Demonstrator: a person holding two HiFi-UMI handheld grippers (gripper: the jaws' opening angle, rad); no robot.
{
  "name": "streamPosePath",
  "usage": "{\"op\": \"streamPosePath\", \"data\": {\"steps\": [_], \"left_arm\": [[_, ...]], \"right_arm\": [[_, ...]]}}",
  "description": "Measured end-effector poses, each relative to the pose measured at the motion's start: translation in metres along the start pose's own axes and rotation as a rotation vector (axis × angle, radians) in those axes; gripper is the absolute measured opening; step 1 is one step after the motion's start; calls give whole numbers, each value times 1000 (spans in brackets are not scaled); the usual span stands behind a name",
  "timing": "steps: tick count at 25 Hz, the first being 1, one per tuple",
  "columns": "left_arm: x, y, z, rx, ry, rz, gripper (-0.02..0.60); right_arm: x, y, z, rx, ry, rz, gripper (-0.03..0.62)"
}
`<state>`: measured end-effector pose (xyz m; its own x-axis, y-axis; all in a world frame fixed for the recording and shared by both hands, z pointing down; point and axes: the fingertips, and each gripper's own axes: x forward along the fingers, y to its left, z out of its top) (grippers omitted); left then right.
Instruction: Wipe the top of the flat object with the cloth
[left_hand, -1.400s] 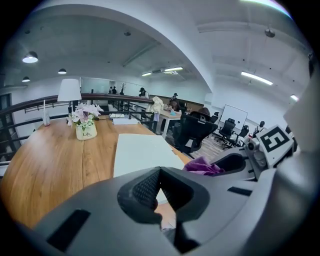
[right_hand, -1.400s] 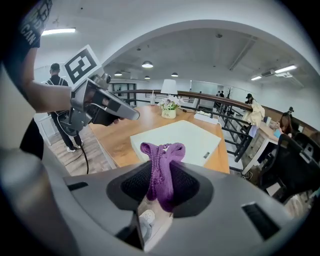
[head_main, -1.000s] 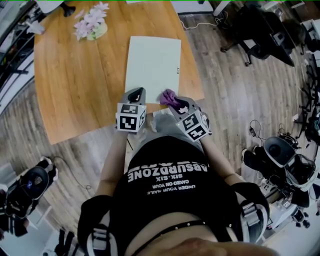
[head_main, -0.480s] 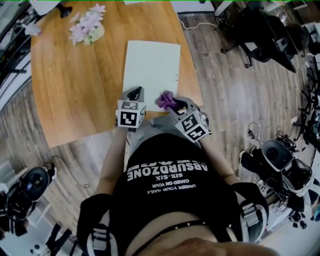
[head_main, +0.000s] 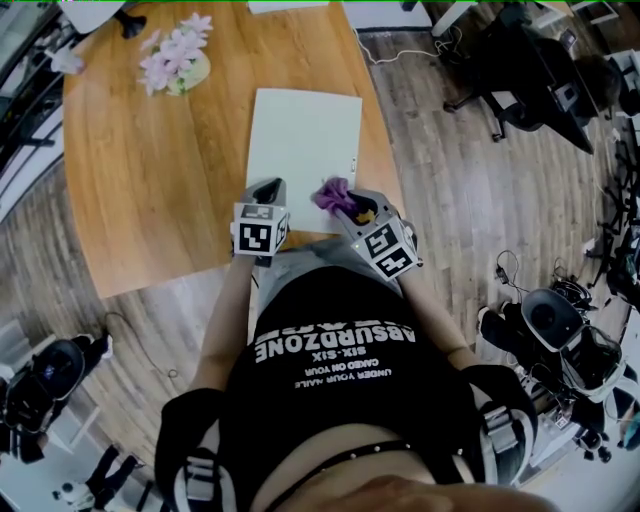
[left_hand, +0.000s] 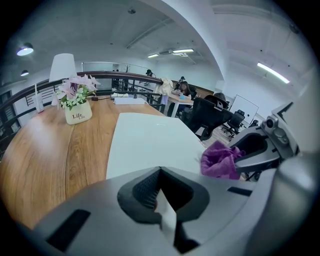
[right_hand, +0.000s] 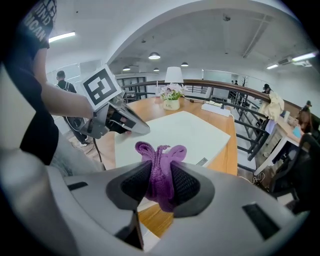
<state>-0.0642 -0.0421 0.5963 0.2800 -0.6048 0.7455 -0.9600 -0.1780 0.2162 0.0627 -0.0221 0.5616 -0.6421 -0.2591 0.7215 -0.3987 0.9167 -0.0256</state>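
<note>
Here, right claw (right_hand: 159, 171) pinching crumpled purple cloth (right_hand: 161, 150), left claw (left_hand: 159, 174) closed, smooth pale board (left_hand: 145, 140).

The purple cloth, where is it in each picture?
Head view: purple cloth in the centre, at the white board's near edge.
Left gripper view: right of centre, beside the board.
Right gripper view: centre, clamped between the jaws.
Shared landmark: the flower pot.

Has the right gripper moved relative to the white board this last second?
Yes, slightly: the right gripper, holding the purple cloth, went forward over the white board, nearer its edge label.
</note>
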Motion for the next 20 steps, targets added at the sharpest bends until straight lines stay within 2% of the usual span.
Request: {"op": "streamPosePath", "data": {"steps": [4,20], "left_arm": [[3,0,-2,-5,25,-9,12],[8,1,-2,-1,26,1,12]], "right_arm": [[3,-9,3,5,-6,-10,130],[21,-54,21,27,-44,-90,131]]}}
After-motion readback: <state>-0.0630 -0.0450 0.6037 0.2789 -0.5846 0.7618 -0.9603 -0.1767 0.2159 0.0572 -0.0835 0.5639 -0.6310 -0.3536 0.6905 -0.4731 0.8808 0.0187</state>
